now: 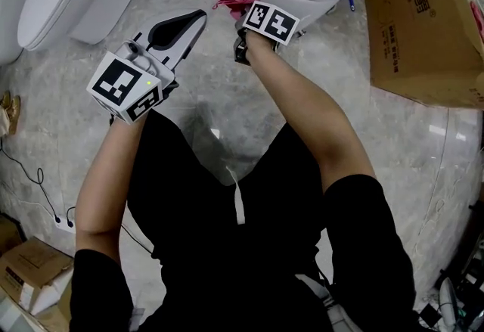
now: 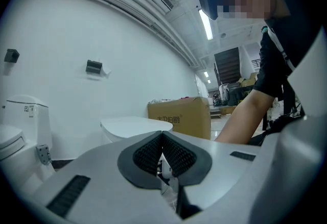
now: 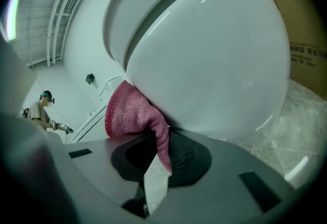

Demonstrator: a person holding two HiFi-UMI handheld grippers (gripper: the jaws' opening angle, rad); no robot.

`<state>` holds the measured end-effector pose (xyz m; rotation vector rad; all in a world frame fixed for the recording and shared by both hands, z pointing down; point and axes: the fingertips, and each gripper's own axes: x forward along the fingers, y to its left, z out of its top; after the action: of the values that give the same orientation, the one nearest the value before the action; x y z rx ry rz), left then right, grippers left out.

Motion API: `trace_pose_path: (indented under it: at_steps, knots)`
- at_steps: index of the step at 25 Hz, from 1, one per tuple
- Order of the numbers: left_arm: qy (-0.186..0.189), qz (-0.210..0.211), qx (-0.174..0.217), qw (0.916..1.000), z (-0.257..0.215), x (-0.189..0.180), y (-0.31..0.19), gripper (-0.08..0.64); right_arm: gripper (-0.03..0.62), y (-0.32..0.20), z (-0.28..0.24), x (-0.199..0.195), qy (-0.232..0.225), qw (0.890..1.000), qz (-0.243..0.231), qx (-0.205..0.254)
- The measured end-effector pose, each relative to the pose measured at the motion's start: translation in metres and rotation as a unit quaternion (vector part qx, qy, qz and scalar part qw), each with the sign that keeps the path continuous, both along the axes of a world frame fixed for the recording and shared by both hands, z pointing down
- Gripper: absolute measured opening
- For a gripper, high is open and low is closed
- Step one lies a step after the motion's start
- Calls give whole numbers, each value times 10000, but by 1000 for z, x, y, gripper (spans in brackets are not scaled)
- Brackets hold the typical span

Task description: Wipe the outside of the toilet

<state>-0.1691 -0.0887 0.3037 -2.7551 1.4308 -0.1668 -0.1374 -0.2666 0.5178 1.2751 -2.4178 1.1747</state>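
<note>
Currently right gripper pinches pink cloth — against toilet bowl.

The right arm reaches far forward, and the right claw pinches a pink cloth. The left arm is bent, and the left claw has its jaws pressed together on nothing.

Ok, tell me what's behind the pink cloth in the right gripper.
Behind the pink cloth, clamped in the right gripper, is the white outer wall of the toilet bowl. The patch directly behind it is covered.
</note>
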Motion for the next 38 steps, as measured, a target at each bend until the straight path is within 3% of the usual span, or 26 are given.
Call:
trace_pose_path:
  at_steps: [6, 16, 23, 27, 30, 38]
  knots:
    - [129, 36, -96, 9999, 5, 3, -12, 15, 66, 15, -1, 40, 526, 9952, -819, 80]
    - [-64, 352, -207, 9991, 8, 30, -23, 15, 67, 9, -5, 112, 1199, 9764, -1762, 351]
    - [-138, 414, -310, 9986, 10, 34, -29, 15, 67, -8, -2, 163, 1434, 9745, -1671, 424]
    - [-208, 357, -372, 9985, 13, 29, -28, 15, 67, -16, 5, 171, 1741, 9638, -1913, 648]
    - [-242, 275, -392, 9986, 9, 25, -26, 15, 66, -21, 5, 179, 1579, 9709, -1716, 547]
    - [-357, 260, -495, 9978, 19, 12, -16, 15, 66, -46, 8, 210, 1750, 9717, -1476, 576]
